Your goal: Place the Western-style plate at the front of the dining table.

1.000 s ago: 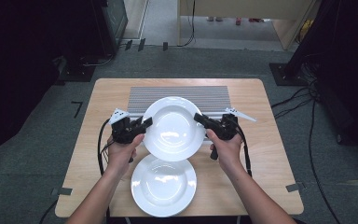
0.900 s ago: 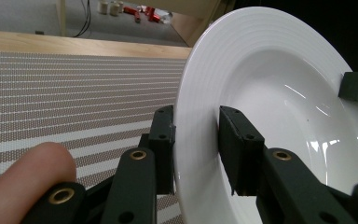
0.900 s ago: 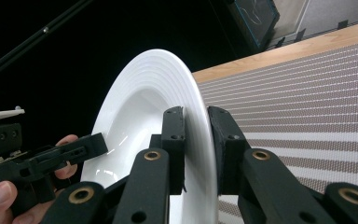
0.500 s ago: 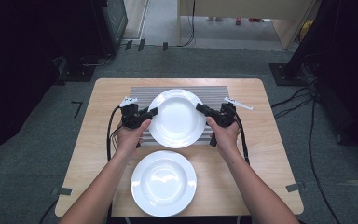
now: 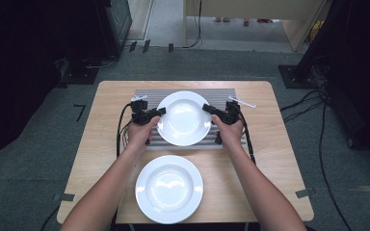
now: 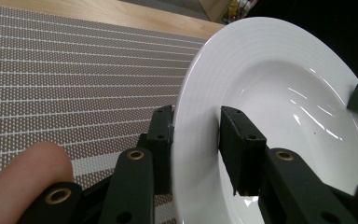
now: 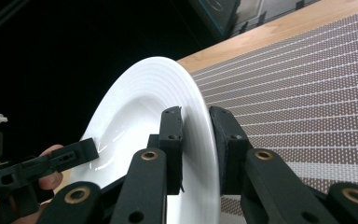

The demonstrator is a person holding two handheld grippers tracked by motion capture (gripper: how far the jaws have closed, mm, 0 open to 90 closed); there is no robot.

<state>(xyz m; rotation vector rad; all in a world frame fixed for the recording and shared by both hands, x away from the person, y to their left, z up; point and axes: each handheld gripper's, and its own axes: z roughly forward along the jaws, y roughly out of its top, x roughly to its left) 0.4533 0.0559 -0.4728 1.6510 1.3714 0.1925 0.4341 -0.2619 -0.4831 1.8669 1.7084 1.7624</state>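
held plate (image 5: 183, 118): white, deep-welled, carried level over the striped mat (image 5: 149, 96), gripped at two opposite edges of its rim
left gripper (image 5: 159, 112): closed tight on the plate's left rim, one pad above and one below; seen close in the left gripper view (image 6: 196, 149)
right gripper (image 5: 206, 108): clamped likewise on the right rim, jaws nearly together with only the thin edge between; seen close in the right gripper view (image 7: 196, 149)
why two grips: wide, smooth and glossy, so a single pinch at one edge would likely let it tip or slide; opposite holds keep it flat
why over the mat: apparently being brought down onto the mat, centred on it; whether it touches the mat yet, cannot tell
second plate (image 5: 169, 188): same kind, resting flat on the bare wood near the front edge, well apart from either gripper, probably next in line or already dealt with
mat: grey-brown weave with pale stripes, lying at the far middle of the surface
white tool (image 5: 242, 101): small, slim, at the mat's far right corner, just beside the right gripper
surface (image 5: 274, 159): light wooden top, square-cornered
room: grey carpeted floor (image 5: 43, 159), dark cabinets at left, black cables trailing at right, pale wooden furniture at the back
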